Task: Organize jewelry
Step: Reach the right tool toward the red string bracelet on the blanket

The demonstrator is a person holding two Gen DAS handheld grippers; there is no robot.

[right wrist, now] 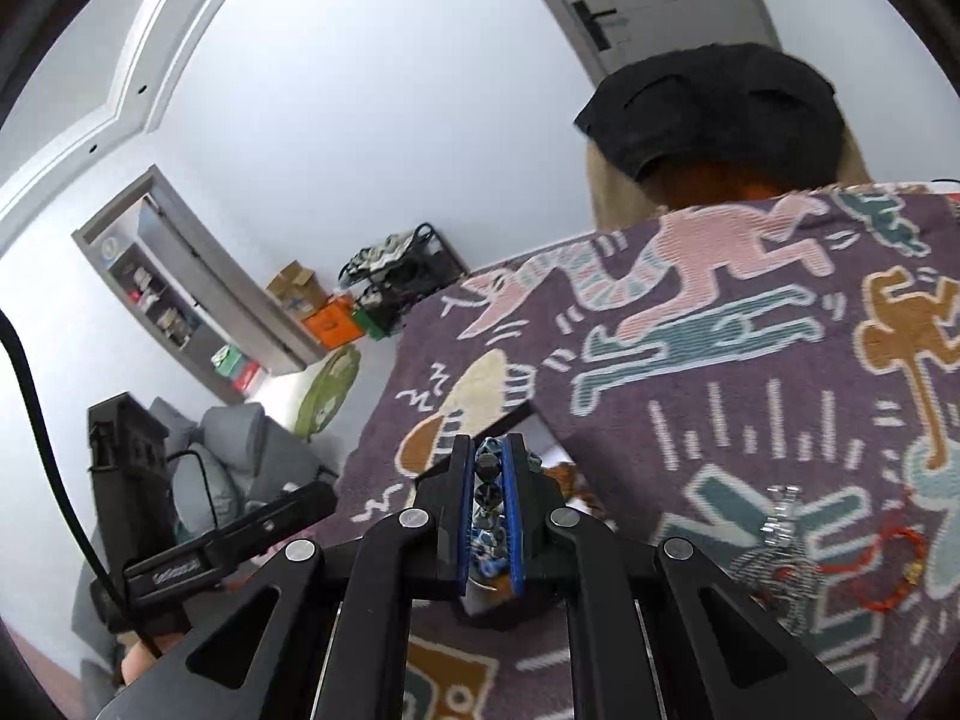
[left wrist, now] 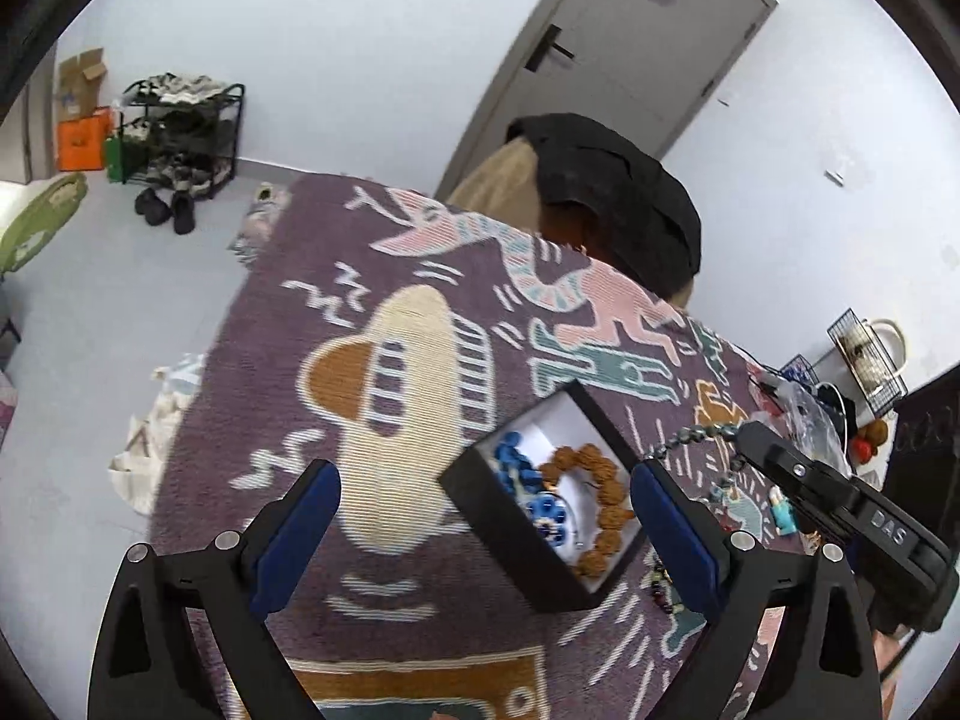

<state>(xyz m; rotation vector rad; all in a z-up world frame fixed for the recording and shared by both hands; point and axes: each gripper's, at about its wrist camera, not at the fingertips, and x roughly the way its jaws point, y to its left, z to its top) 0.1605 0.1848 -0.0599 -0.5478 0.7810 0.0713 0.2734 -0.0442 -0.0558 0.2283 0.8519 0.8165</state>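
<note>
A black jewelry box [left wrist: 510, 510] with a white lining sits on the patterned purple cloth [left wrist: 384, 276]. It holds blue beads [left wrist: 515, 461], a brown bead bracelet [left wrist: 606, 492] and a blue-and-white piece [left wrist: 549, 516]. My left gripper [left wrist: 483, 510] is open, its fingers either side of the box. My right gripper [right wrist: 489, 468] is shut on a dark bead bracelet [right wrist: 487, 495]. In the left wrist view that bracelet [left wrist: 690, 438] hangs from the right gripper, just right of the box.
A red string bracelet [right wrist: 894, 570] and a silver chain piece [right wrist: 780, 534] lie on the cloth at right. More small jewelry [left wrist: 663, 582] lies beside the box. A chair with a dark cloth [left wrist: 624, 192] stands beyond the table. A wire basket [left wrist: 864, 360] stands far right.
</note>
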